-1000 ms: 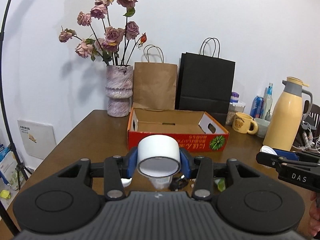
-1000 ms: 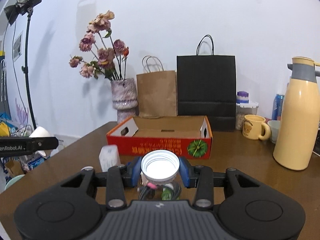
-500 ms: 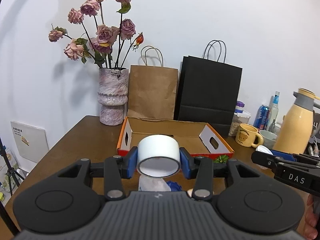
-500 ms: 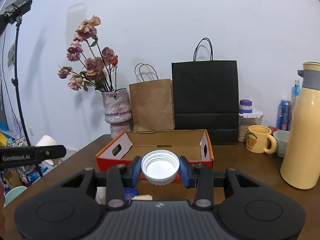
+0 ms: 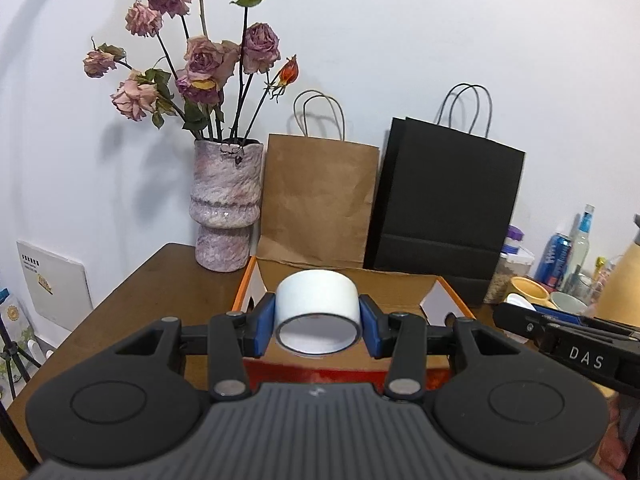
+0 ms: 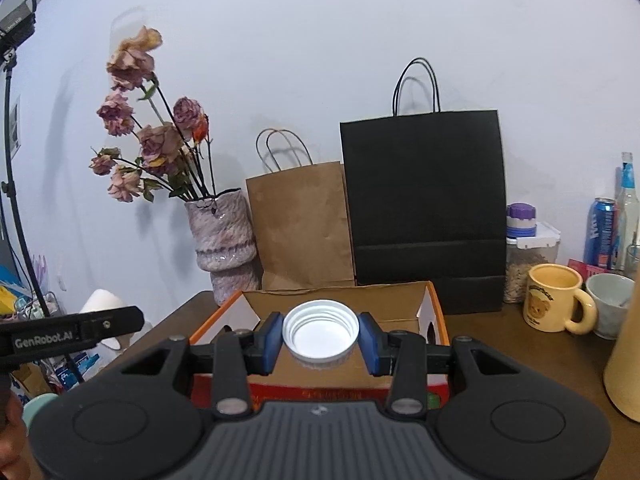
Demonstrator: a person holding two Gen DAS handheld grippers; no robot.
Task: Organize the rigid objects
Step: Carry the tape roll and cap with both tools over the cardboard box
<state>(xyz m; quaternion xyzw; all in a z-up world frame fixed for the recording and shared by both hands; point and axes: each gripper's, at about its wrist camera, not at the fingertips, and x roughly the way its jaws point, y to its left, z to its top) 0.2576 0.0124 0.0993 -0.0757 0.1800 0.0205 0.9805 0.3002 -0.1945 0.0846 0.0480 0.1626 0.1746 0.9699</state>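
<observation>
White lid between hand-held gripper pads

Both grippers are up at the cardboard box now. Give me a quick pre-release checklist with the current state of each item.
1. Left gripper shut on the white tape roll: ok.
2. Right gripper shut on the white jar lid: ok.
3. Cardboard box open at the top: ok.
4. Tape roll and lid past the box's near wall: looks so in both wrist views; height above the floor cannot tell.
5. Box floor free under each drop spot: cannot tell, hidden by the held things.
6. Grippers apart from each other: ok.
</observation>
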